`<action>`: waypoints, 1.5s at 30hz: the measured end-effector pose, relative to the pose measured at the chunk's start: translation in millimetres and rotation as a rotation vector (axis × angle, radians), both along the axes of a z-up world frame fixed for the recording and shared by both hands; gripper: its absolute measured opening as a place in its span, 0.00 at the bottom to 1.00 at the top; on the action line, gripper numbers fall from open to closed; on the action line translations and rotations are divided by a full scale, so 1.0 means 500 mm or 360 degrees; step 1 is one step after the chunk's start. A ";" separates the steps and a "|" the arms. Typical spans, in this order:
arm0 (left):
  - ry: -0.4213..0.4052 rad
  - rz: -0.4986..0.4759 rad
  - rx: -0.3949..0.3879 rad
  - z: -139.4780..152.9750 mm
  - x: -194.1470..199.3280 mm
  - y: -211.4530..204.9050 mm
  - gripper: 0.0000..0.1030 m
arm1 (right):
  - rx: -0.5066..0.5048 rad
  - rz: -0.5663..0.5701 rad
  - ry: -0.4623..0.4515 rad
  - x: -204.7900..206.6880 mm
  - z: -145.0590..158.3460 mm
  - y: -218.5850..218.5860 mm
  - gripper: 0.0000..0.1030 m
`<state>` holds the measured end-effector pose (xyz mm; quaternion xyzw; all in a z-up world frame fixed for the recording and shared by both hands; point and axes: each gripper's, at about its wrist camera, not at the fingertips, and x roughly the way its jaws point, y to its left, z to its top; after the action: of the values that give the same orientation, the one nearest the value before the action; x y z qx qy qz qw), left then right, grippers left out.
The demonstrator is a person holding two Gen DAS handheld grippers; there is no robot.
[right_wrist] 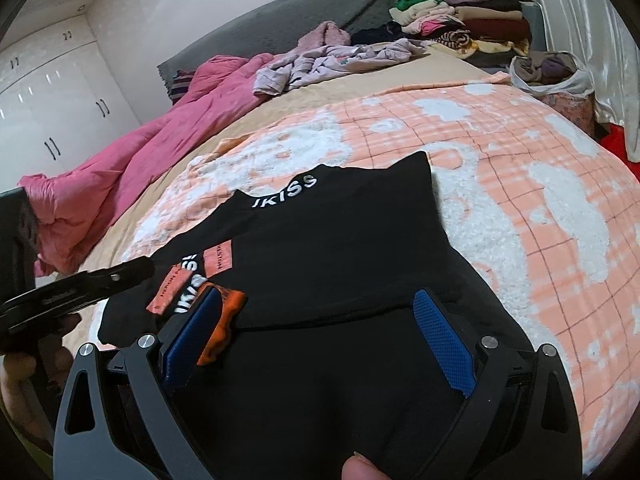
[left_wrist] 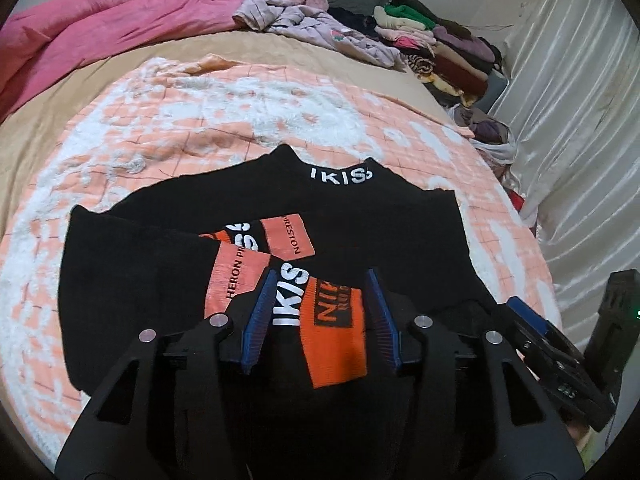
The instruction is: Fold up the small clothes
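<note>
Peach-and-white fleece blanket [left_wrist: 248, 112] spread over the bed, and right in the middle of it lies the black top [left_wrist: 360, 216], collar pointing to the far side with white "IKISS" lettering across it. Both sleeves are folded in over the body, their orange cuffs [left_wrist: 286, 238] crossing near the centre (one reads "HERON PRESTON", plain as day). Down at the near hem, the left gripper [left_wrist: 320, 316] hovers with its blue pads [left_wrist: 260, 320] standing moderately apart, an orange-and-black fold of fabric showing between them; the pads do not press on it, so nothing is clamped. Over to the right gripper [right_wrist: 320, 340], jaws spread wide over the near edge of the black top, blue pads well apart with cloth lying between and under them, no pinch visible. A fingertip [right_wrist: 362, 466] peeks in at the bottom of the right wrist view. Each gripper shows at the edge of the other's view, so the two sit close, side by side. Further back: a crumpled pink quilt [left_wrist: 104, 28] on the left, a lilac garment [left_wrist: 320, 24] in a loose heap, and a stack of folded clothes [left_wrist: 444, 44] by the white curtain [left_wrist: 572, 100].
</note>
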<state>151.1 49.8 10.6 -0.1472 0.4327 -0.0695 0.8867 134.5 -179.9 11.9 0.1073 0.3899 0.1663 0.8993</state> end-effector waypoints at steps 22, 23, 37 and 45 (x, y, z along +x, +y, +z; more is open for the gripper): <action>-0.0094 0.0330 0.0241 0.017 -0.066 0.127 0.64 | -0.0102 0.0394 0.0237 0.038 -0.109 0.244 0.77; -0.0098 0.0337 0.0236 0.016 -0.069 0.131 0.65 | -0.0082 0.0381 0.0249 0.041 -0.114 0.242 0.77; -0.0097 0.0422 0.0203 0.008 -0.086 0.174 0.66 | -0.0043 0.0566 0.0073 0.047 -0.081 0.272 0.08; -0.0113 0.0484 0.0180 0.018 -0.097 0.203 0.66 | -0.0050 0.0564 -0.0213 0.051 0.038 0.242 0.08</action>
<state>102.4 151.1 19.5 -0.1582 0.3772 0.0847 0.9086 160.3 -59.1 31.0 0.0116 0.3446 0.3227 0.8815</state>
